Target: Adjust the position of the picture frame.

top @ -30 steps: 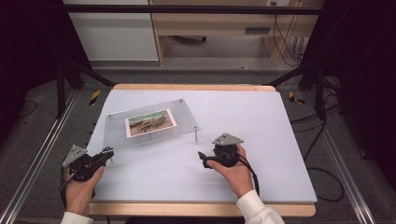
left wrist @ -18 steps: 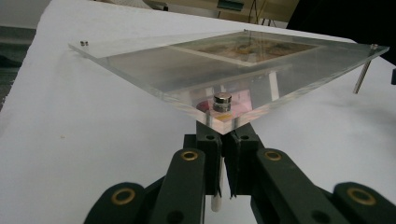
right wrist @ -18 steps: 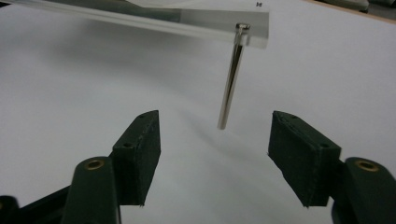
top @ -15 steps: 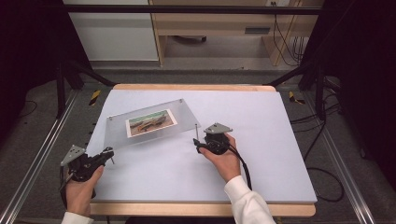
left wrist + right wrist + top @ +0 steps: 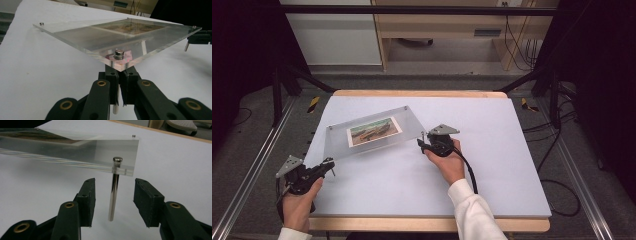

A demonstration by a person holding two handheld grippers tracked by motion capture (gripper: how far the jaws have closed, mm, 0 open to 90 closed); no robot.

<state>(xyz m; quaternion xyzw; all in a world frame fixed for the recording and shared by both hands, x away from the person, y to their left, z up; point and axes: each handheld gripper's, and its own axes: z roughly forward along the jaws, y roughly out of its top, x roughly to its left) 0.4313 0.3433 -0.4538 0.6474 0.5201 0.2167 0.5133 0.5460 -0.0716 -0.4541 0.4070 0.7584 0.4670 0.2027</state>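
A clear acrylic frame (image 5: 337, 142) holding a small photo (image 5: 374, 131) stands on thin metal legs left of the table's middle. My left gripper (image 5: 330, 167) is at its near left corner; in the left gripper view the jaws (image 5: 121, 85) are shut on the corner leg just under the plate (image 5: 75, 35) and its bolt head (image 5: 119, 53). My right gripper (image 5: 422, 143) is at the frame's right corner. It is open, and the metal leg (image 5: 113, 195) hangs between the jaws (image 5: 113, 203) untouched, below the plate edge (image 5: 75, 152).
The white mat (image 5: 492, 165) covers a wooden table with open room to the right and in front. A black cable (image 5: 469, 172) trails from the right gripper. Dark metal rails (image 5: 257, 165) flank the table, and a yellow-black tool (image 5: 313, 103) lies off the far left corner.
My right gripper has moved forward and left to the frame's right corner, its jaws now around that leg. The left gripper has stayed at the near left corner.
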